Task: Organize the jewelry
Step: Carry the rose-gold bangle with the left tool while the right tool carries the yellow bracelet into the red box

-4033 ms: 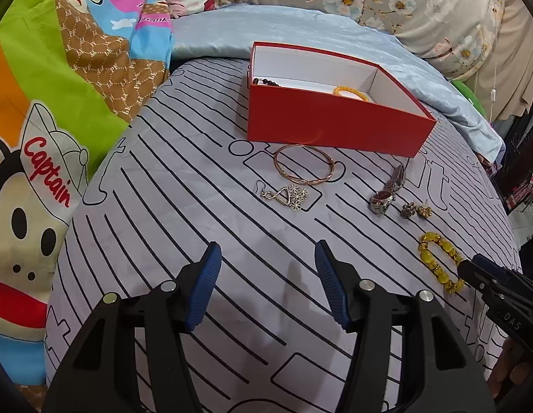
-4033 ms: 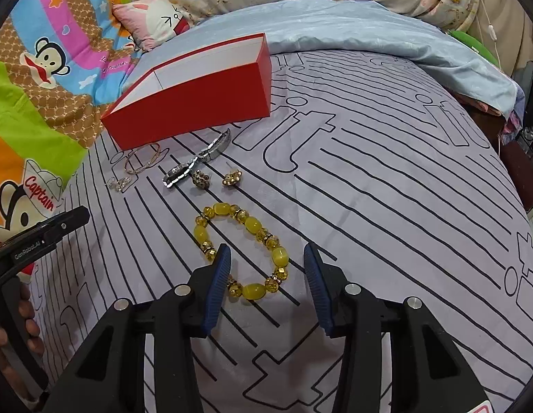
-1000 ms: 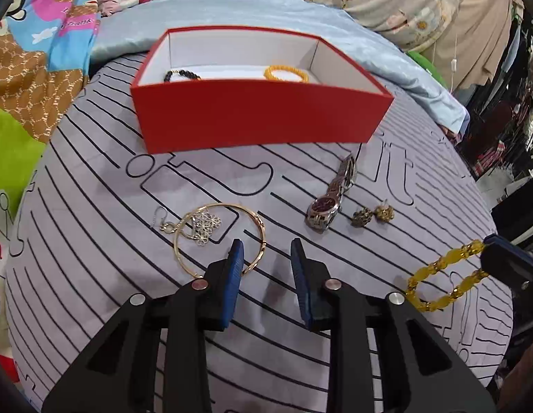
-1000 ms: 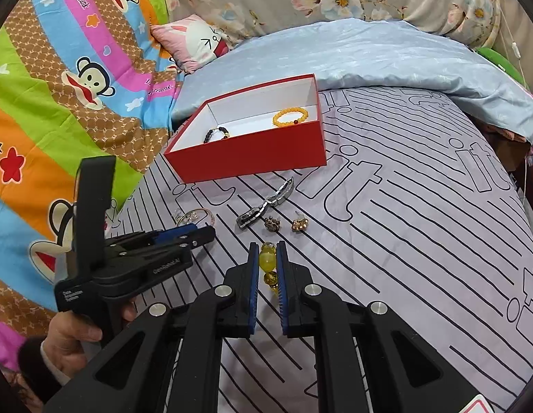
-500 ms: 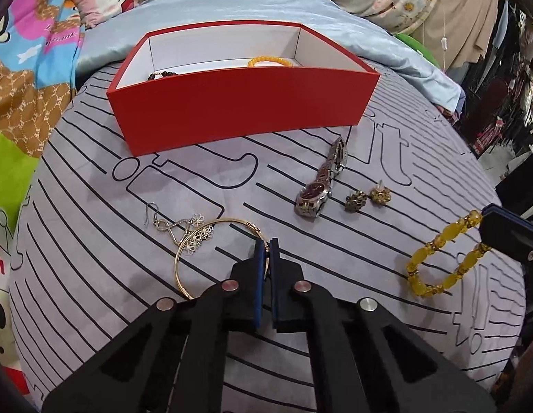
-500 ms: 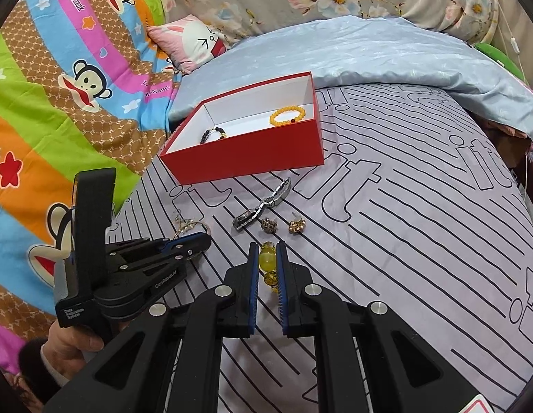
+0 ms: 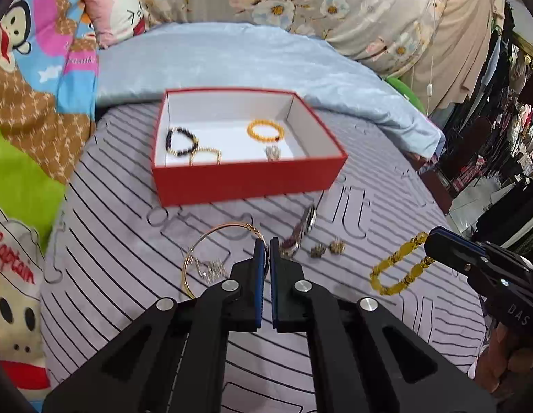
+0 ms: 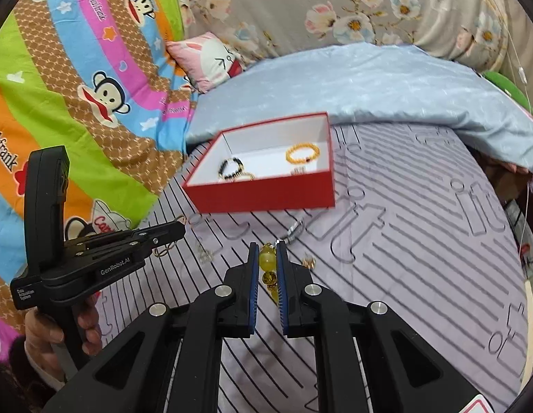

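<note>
Left gripper (image 7: 265,244) pinched tight on thin gold bangle (image 7: 211,237), right gripper (image 8: 267,251) squeezing shiny yellow bead bracelet (image 8: 268,262), red box (image 7: 246,180) near.

Soft, even indoor light fills both views, with only faint shadows. Motion blur smears the red box (image 7: 246,179) and the striped bedspread (image 8: 421,241). Fisheye curvature bends the edges, and the corners fall to black.
</note>
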Demonstrator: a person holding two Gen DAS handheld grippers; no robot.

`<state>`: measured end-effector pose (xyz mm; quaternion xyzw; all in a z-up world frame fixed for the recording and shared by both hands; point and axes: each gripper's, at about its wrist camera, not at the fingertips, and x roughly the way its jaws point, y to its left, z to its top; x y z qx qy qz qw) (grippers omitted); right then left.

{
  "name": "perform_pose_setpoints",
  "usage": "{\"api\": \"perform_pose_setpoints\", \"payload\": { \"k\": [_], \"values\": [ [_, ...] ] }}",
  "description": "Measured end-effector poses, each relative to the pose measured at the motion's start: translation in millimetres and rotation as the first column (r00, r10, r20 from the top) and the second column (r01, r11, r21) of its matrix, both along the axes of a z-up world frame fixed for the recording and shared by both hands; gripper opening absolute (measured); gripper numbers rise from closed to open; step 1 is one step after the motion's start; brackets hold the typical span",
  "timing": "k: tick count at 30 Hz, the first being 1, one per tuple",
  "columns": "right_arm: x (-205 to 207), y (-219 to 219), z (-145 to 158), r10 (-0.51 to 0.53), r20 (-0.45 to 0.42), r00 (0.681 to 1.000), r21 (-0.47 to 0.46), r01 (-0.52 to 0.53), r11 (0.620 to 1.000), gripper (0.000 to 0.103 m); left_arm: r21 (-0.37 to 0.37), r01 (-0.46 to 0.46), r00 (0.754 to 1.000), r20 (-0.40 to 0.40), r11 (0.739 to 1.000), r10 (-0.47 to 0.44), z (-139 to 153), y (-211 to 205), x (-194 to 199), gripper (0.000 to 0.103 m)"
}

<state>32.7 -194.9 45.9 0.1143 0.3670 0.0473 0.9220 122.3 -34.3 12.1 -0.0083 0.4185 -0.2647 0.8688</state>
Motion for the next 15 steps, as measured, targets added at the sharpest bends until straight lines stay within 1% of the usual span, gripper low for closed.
{"api": "perform_pose_setpoints", "payload": {
  "k": [4, 7, 11, 15],
  "values": [
    [18, 1, 24, 0.032, 0.049, 0.998, -0.019, -0.031, 0.999, 0.009, -0.028, 0.001, 1.000, 0.026, 1.000, 0.000, 24, 3, 16, 0.002],
    [38, 1, 42, 0.053, 0.088, 0.995, -0.028, -0.051, 0.998, 0.009, -0.037, 0.003, 0.998, 0.060, 0.999, 0.000, 41, 0, 37, 0.002],
    [73, 1, 59, 0.068, 0.122, 0.990, -0.058, -0.061, 0.996, 0.009, -0.031, -0.003, 0.996, 0.089, 1.000, 0.006, 53, -8, 69, 0.002],
    [111, 3, 65, 0.085, 0.126, 0.988, -0.050, -0.079, 0.996, 0.009, -0.061, -0.003, 0.997, 0.076, 0.998, 0.008, 56, -15, 106, 0.002]
  ]
}}
